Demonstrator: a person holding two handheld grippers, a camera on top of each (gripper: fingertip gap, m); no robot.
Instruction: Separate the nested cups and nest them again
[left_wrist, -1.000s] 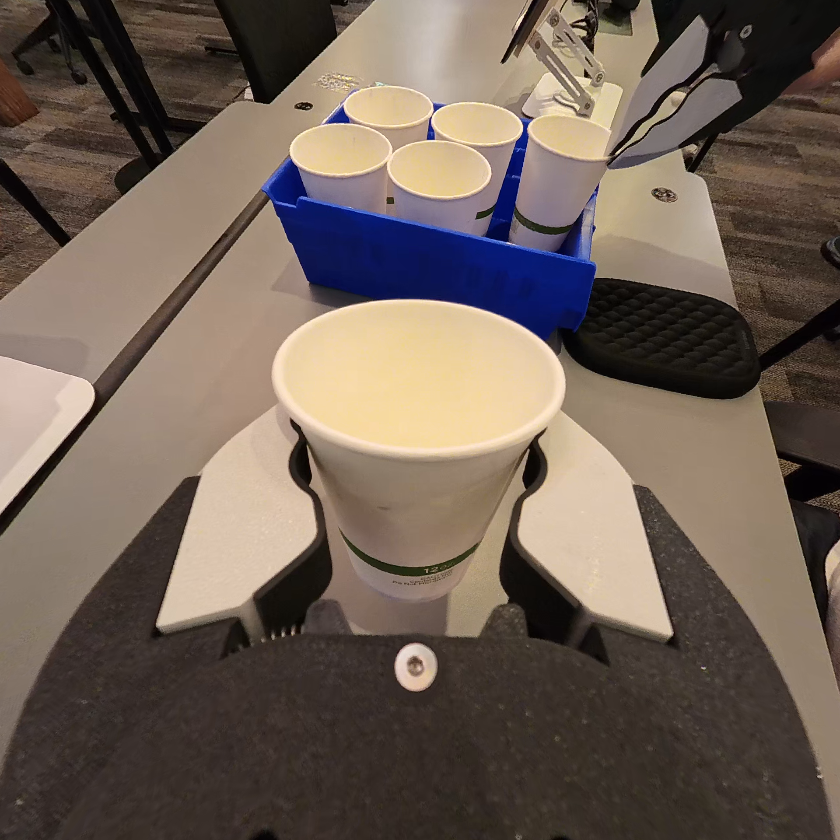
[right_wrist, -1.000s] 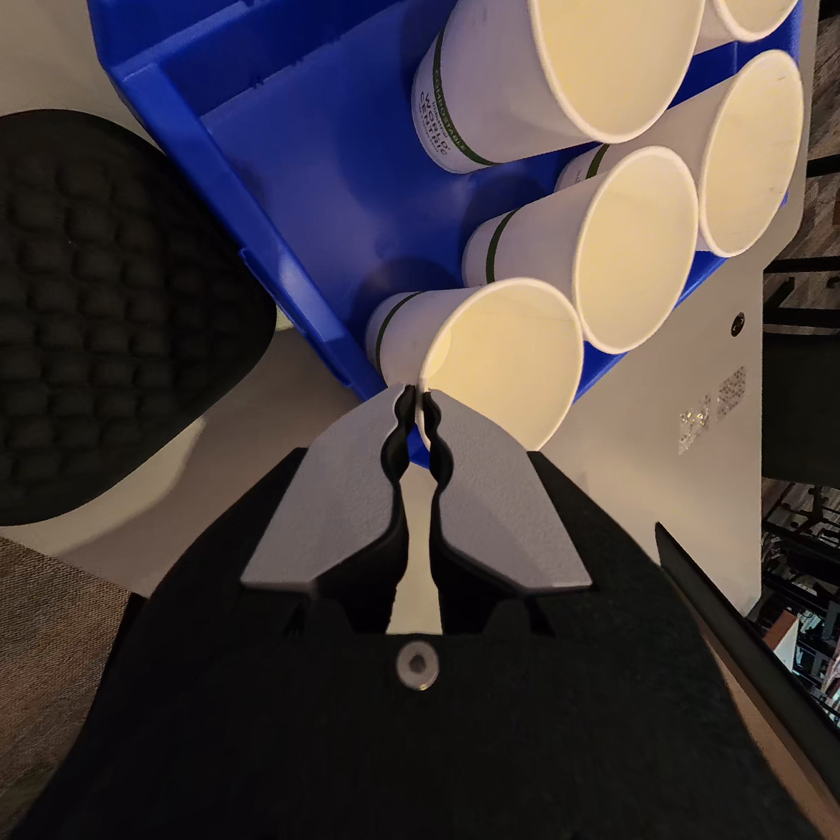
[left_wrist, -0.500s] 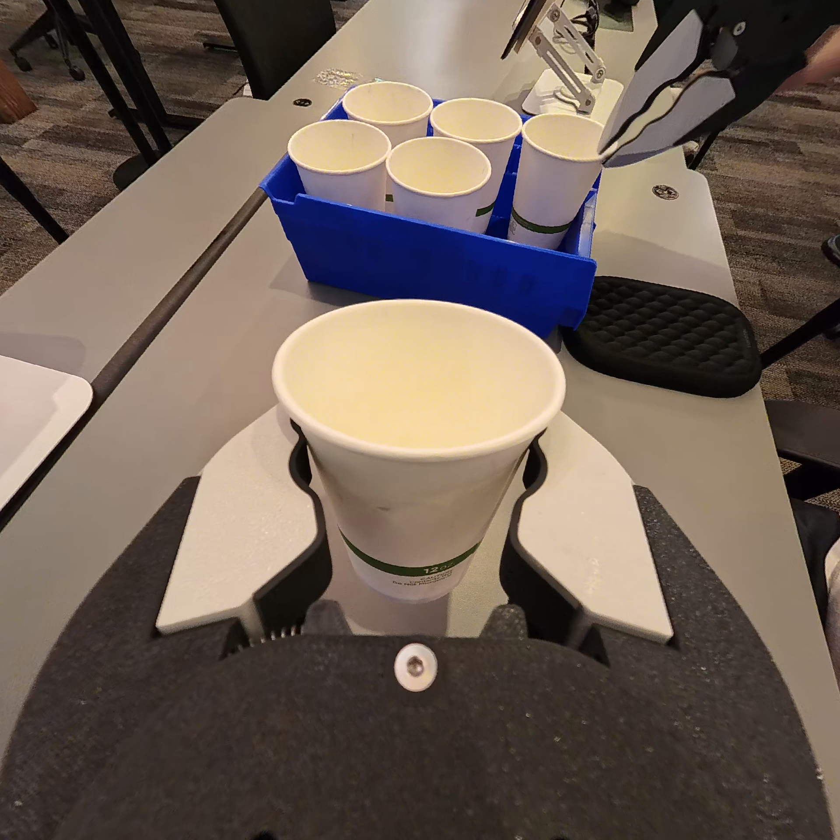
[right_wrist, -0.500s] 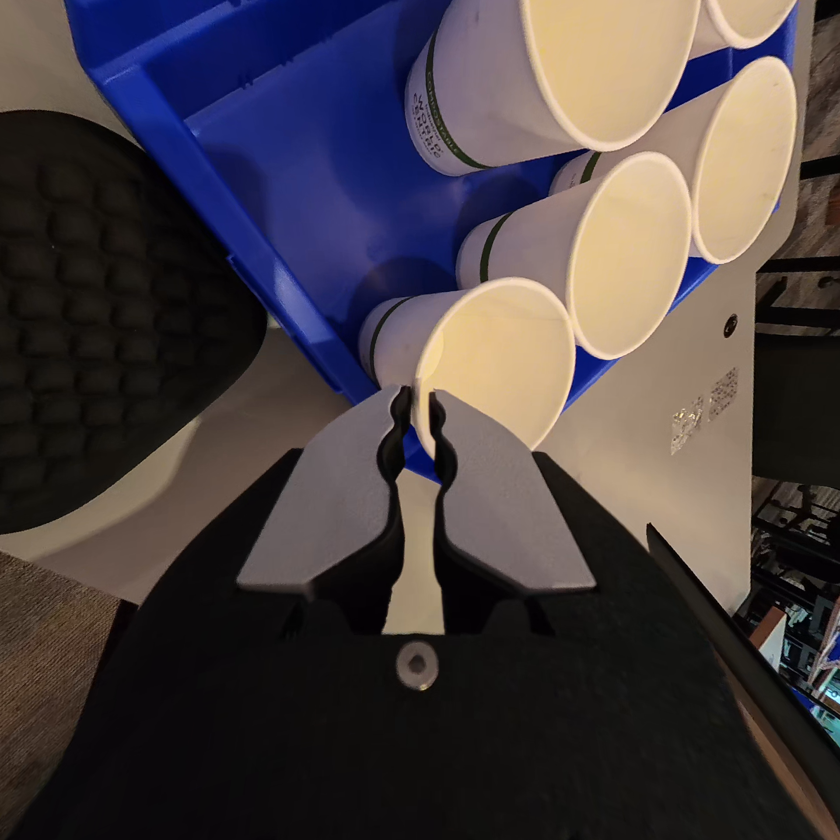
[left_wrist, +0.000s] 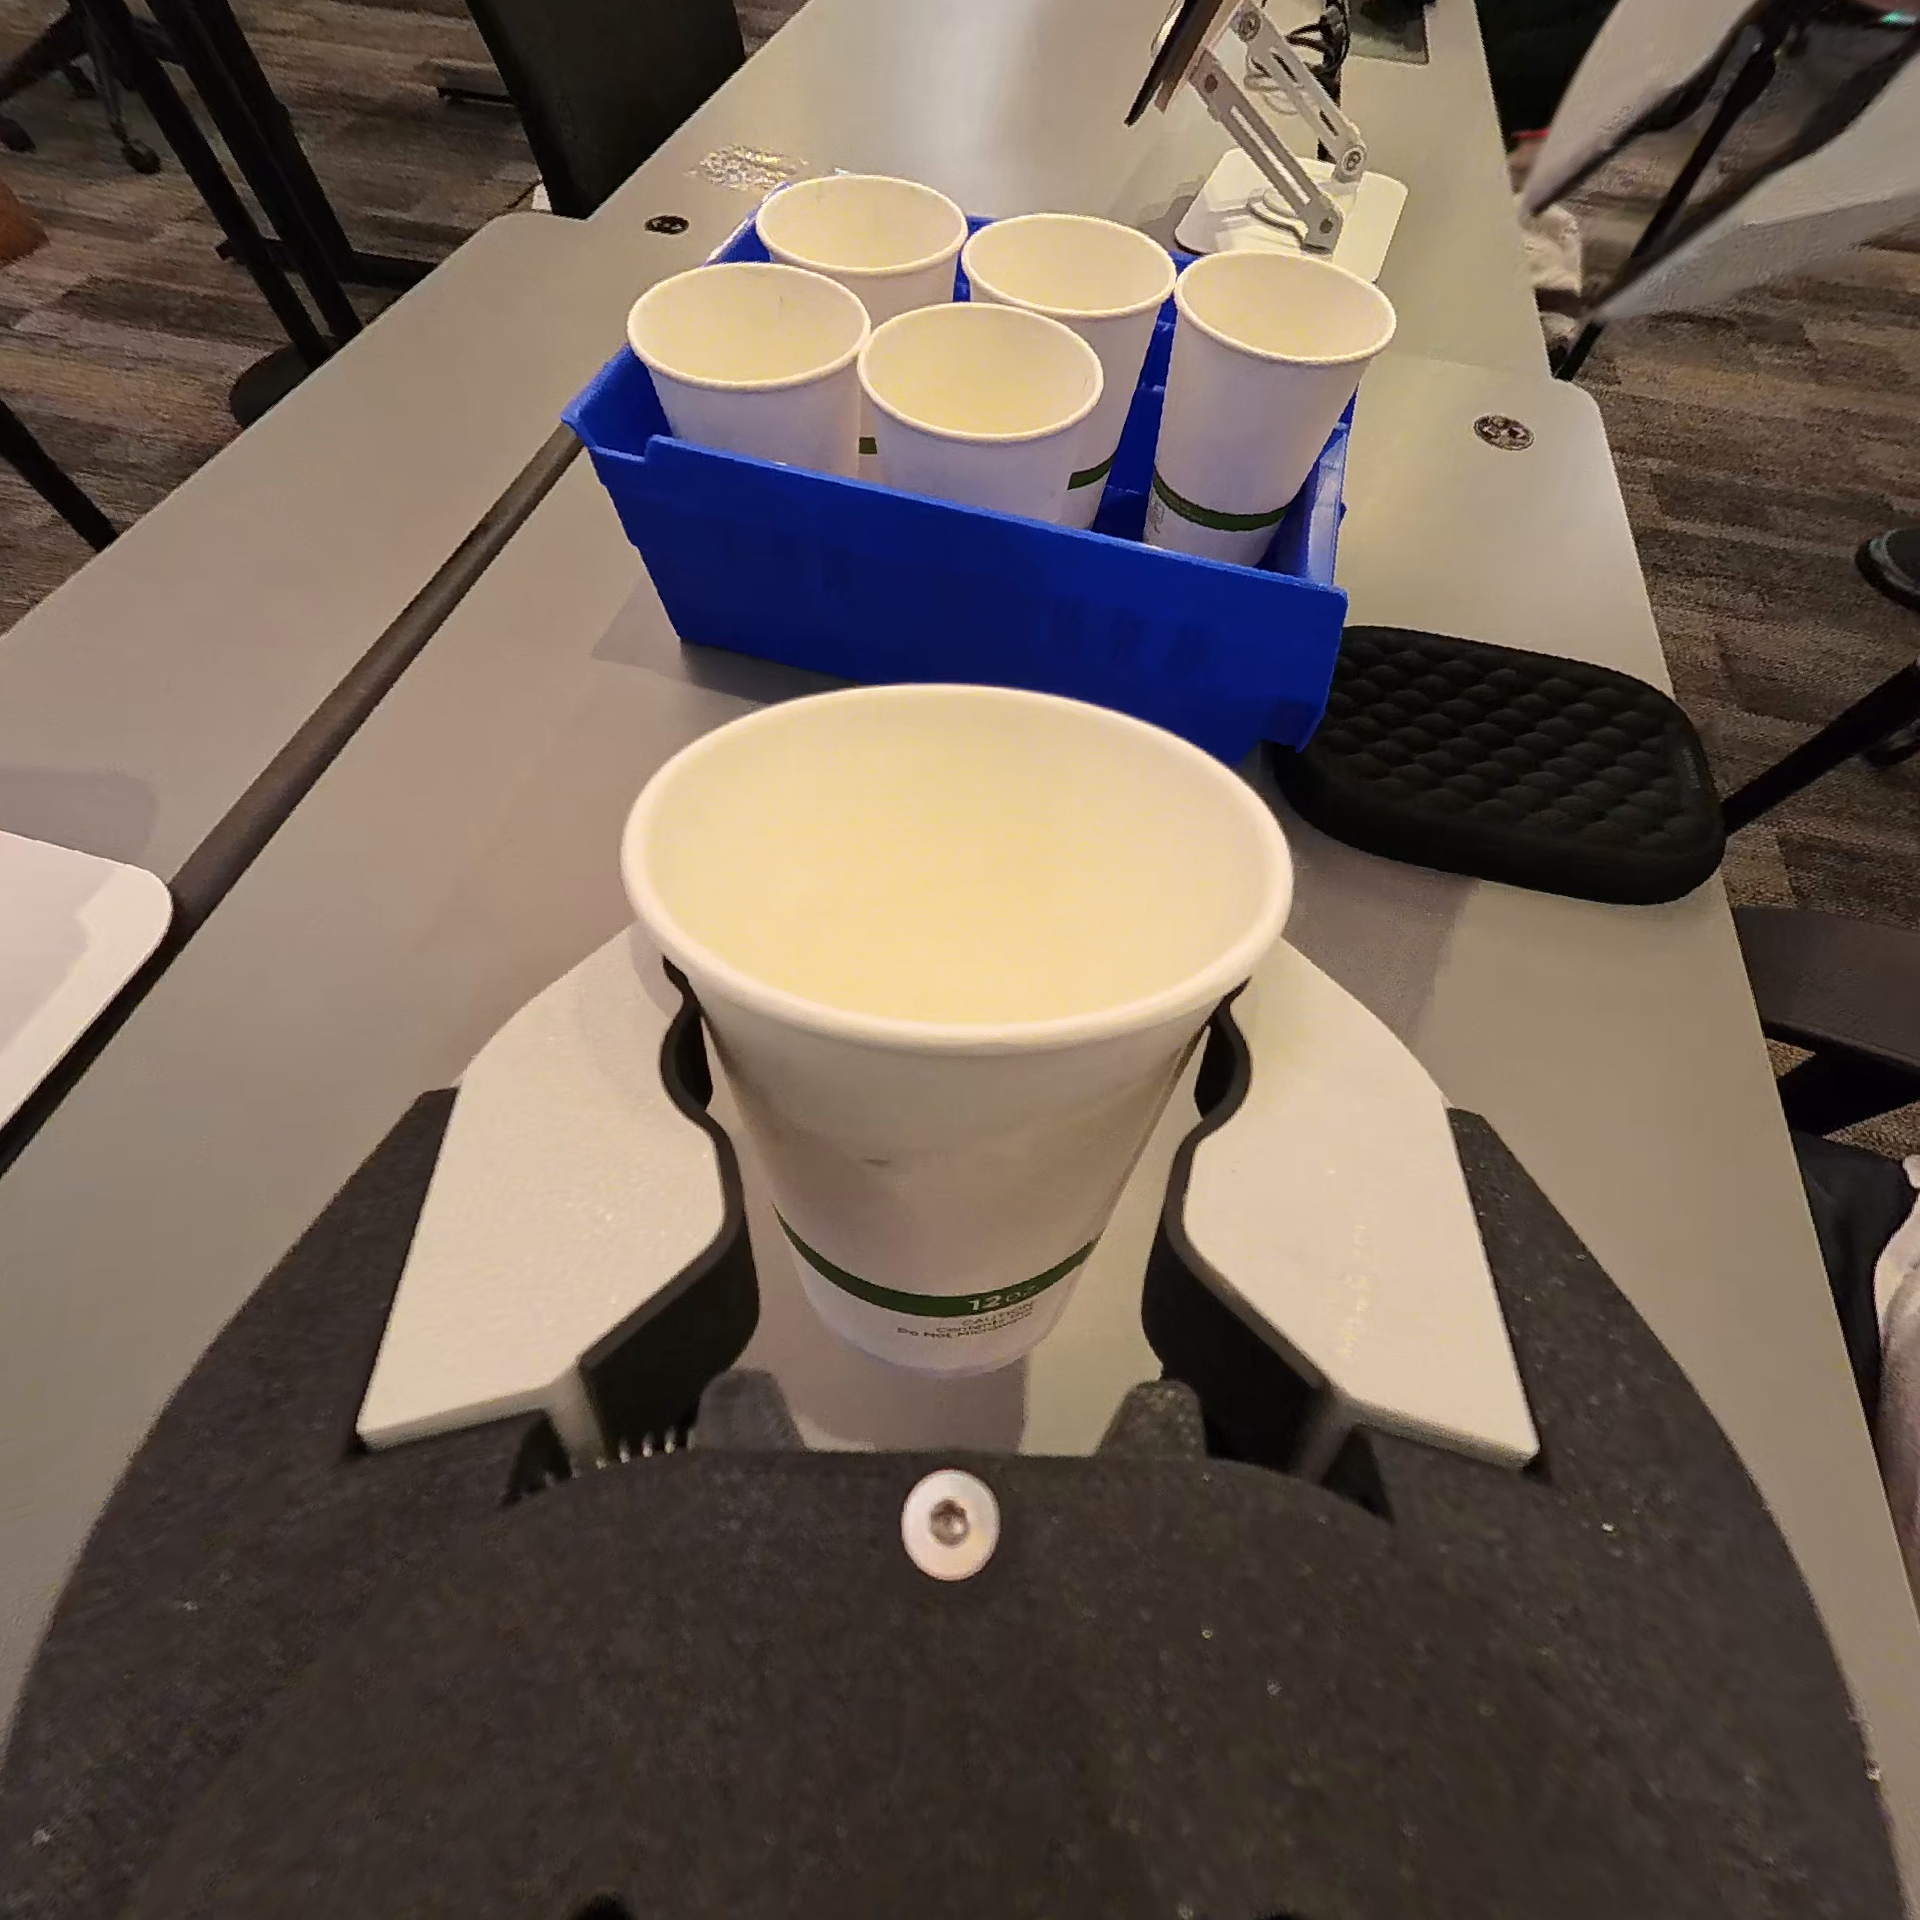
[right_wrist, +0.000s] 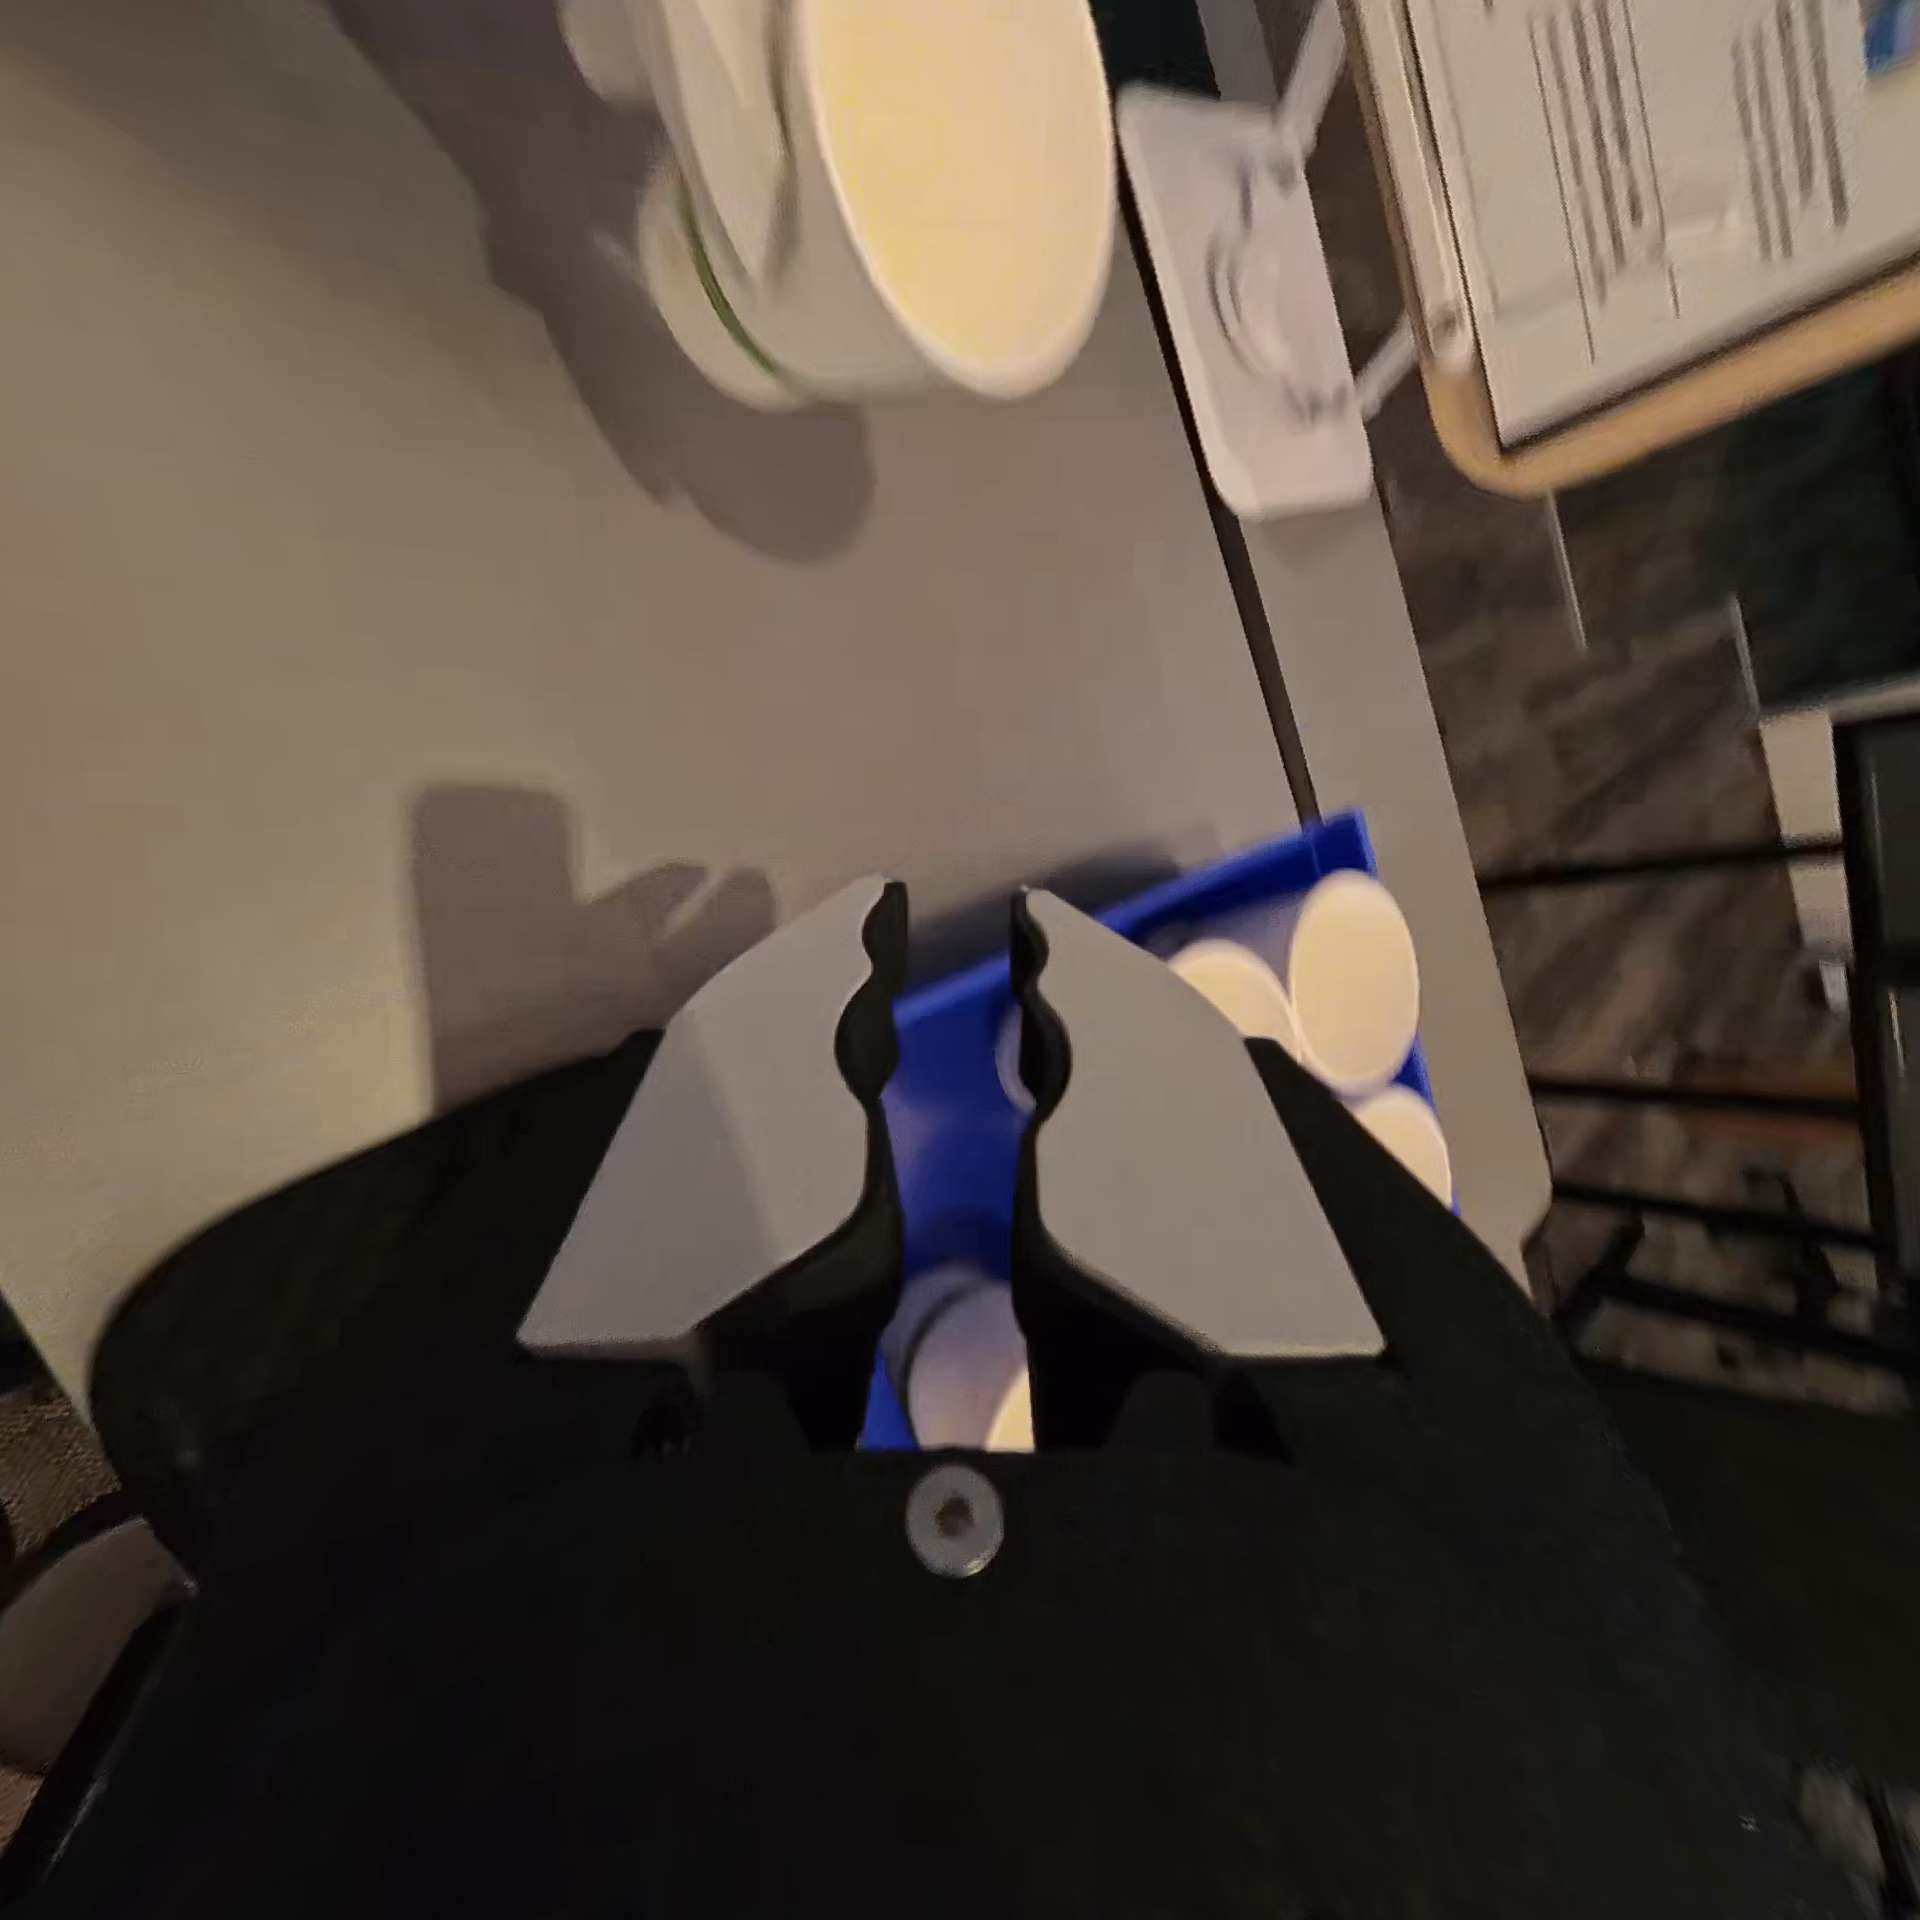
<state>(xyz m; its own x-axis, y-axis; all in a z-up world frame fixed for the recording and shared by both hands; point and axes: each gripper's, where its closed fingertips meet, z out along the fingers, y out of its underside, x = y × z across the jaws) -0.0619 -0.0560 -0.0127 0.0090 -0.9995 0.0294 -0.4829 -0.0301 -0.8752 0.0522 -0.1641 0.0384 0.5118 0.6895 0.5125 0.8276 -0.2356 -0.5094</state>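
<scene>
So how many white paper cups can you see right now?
6: five white paper cups stand in the blue plastic bin, at; the sixth stands between the left gripper's fingers. Nested ones may hide inside.

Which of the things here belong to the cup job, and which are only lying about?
Belong to the job:
- paper cup between the left tongs
- five cups standing in the blue bin
- right tongs, slightly apart, holding nothing

Only lying about:
- black textured pad beside the bin
- white stand behind the bin
- grey table
</scene>
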